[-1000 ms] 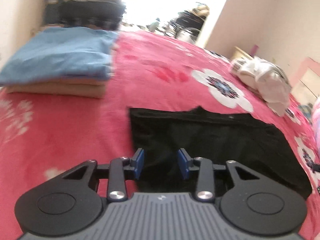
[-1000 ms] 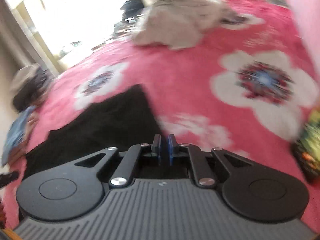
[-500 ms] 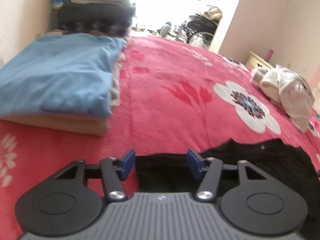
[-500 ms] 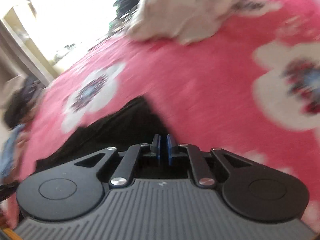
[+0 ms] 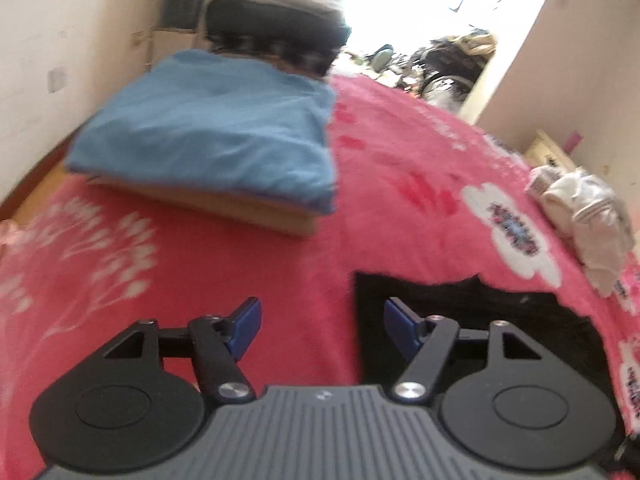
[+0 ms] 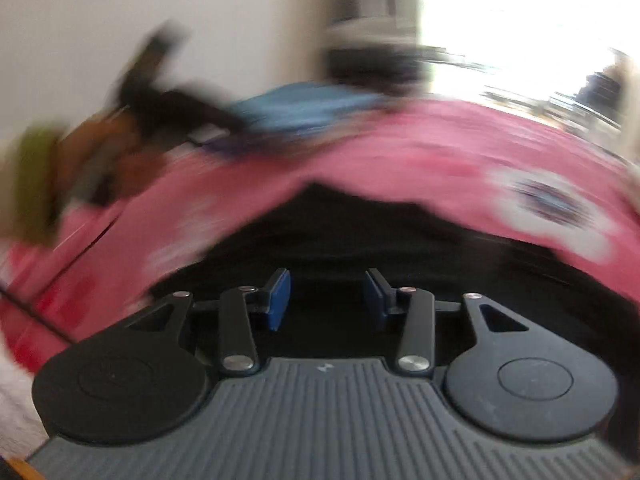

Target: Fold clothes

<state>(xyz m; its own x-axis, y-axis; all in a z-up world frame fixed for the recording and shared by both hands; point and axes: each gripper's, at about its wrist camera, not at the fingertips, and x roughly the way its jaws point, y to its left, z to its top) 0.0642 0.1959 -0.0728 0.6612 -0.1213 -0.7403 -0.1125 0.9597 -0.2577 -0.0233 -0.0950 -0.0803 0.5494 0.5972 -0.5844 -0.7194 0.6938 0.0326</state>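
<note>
Left gripper [image 5: 322,326]: blue pads set wide apart on black linkage arms, ribbed grey body behind w/ a small pale logo, too small to read; jaws have just been opening, nothing between them but pink bedspread [image 5: 248,264], fuzzy fleece w/ white flower prints. The black garment [image 5: 472,332], matte dark cloth lying flat w/ a straight left edge and square corner, sits at approx 3 o'clock of the gripper, its edge just inside the right pad; pads not touching it as far as can be seen. At 11 o'clock, well apart, a folded blue garment [image 5: 216,136], soft and slightly rumpled, stacked on a tan folded piece [image 5: 256,210]. At 2 o'clock near the bed edge, a crumpled cream/white clothes heap [image 5: 584,216]. Right gripper [image 6: 326,300]: same blue pads and black arms, jaws part open, have just been opening, nothing clamped; frame heavily motion-blurred. The black garment [image 6: 400,240] spreads directly under and ahead, 12 o'clock, filling the gap behind the pads; contact can't be told. Beyond at 11 o'clock the blue stack is a smear, and at 10 o'clock a blurred dark shape w/ a green sleeve [image 6: 34,172]. No readable writing anywhere
</note>
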